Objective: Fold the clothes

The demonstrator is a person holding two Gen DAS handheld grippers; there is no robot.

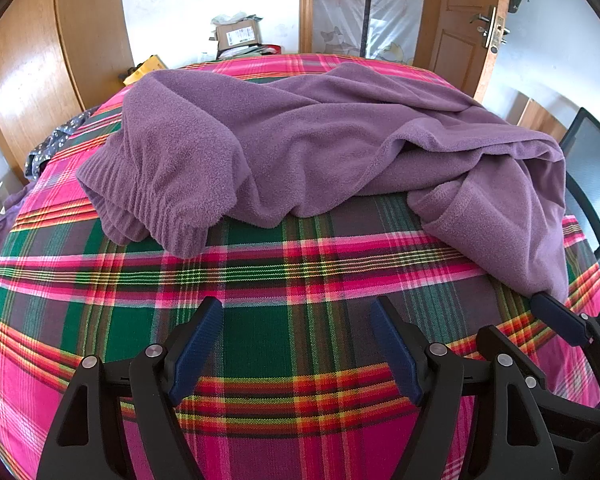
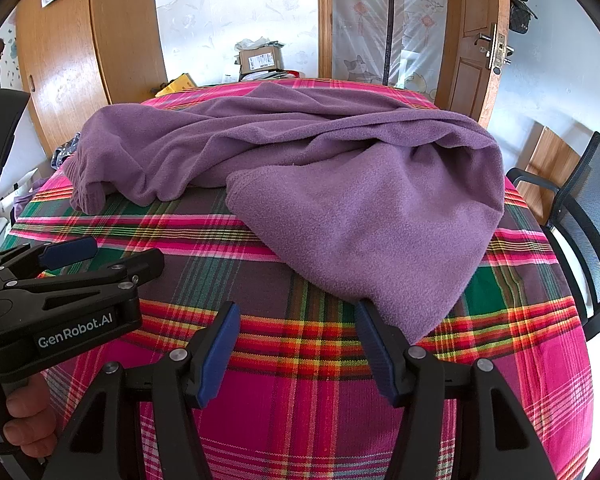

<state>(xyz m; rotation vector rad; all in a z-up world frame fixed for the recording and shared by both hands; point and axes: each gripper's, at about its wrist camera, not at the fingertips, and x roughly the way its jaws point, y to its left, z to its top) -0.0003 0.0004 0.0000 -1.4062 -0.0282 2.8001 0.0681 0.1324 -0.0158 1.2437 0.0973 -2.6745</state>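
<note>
A crumpled purple fleece garment lies across the far half of a bed with a pink, green and purple plaid cover. Its ribbed cuff points to the near left. One flat corner hangs toward me. My left gripper stands open over bare plaid, short of the garment. My right gripper is also open, and its right finger's tip touches the edge of that near corner. Nothing is between either pair of pads.
A wooden wardrobe stands at the left and a wooden door at the back right. A mesh chair is beside the bed's right edge. A cardboard box sits behind the bed. A dark spotted cloth lies at the bed's left edge. A hand holds the left gripper.
</note>
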